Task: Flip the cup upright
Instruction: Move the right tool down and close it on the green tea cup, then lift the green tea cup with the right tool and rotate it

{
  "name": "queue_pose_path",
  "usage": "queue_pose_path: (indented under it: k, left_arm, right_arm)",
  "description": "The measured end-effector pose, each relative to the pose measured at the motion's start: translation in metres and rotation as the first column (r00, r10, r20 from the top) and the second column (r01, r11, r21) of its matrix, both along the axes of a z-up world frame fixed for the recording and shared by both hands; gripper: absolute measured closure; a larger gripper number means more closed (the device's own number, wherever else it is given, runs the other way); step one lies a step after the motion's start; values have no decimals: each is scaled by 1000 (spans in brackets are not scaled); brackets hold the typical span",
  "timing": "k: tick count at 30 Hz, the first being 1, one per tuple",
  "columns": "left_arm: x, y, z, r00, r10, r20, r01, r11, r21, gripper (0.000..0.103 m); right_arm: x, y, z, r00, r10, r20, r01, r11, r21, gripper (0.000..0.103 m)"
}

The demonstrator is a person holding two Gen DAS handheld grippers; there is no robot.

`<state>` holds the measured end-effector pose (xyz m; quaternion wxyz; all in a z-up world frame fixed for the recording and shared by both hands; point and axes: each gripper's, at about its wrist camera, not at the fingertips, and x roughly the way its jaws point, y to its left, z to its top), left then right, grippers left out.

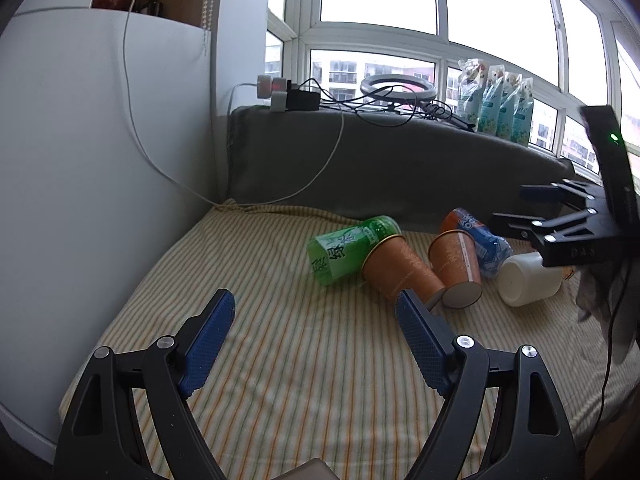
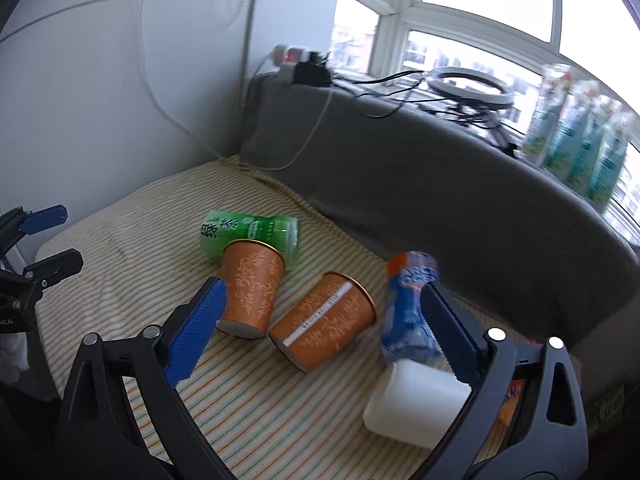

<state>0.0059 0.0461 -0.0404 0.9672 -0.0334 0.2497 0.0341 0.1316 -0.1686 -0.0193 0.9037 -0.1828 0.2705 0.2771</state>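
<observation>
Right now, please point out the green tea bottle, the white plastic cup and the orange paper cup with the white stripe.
Green tea bottle (image 2: pixel 248 232): right wrist view, label.
White plastic cup (image 2: pixel 416 400): right wrist view, side wall.
Orange paper cup with white stripe (image 2: pixel 324 320): right wrist view, side wall.

The green can (image 1: pixel 352 250) reads "绿茶"; the blue packet (image 1: pixel 478 236) reads "OREO".

Both wrist views look down the striped cushion (image 1: pixel 280 340) toward the window, sharing the fallen cups (image 2: pixel 324 320).
</observation>
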Motion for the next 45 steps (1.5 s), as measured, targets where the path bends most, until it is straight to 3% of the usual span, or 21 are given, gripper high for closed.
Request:
queue_pose_path:
  k: [5, 8, 16, 27, 30, 40, 45]
  left_arm:
    - [-2, 13, -5, 1000, 25, -18, -25, 1000, -14, 20]
    - [-6, 23, -8, 999, 48, -26, -48, 999, -24, 20]
    - [-10, 43, -11, 996, 73, -41, -75, 996, -47, 20]
    - [-9, 59, -12, 995, 89, -45, -92, 992, -89, 20]
    - [-7, 61, -15, 995, 83, -58, -89, 991, -104, 20]
    - [-3, 59, -22, 994, 70, -85, -81, 988, -131, 20]
    - [-3, 62, -21, 993, 79, -89, -91, 986, -140, 20]
  right_arm:
    - [25, 38, -6, 989, 137, -62, -143, 984, -102, 10]
    - [39, 68, -13, 970, 219, -106, -235, 953, -190, 21]
    - [73, 124, -31, 930, 305, -204, -359, 872, -333, 34]
    - [100, 189, -61, 821, 393, -414, -562, 682, -468, 34]
    - [107, 200, -70, 807, 394, -440, -585, 629, -511, 34]
    - [129, 222, -81, 777, 399, -487, -622, 602, -500, 34]
    - [122, 227, -87, 761, 413, -501, -647, 542, -536, 32]
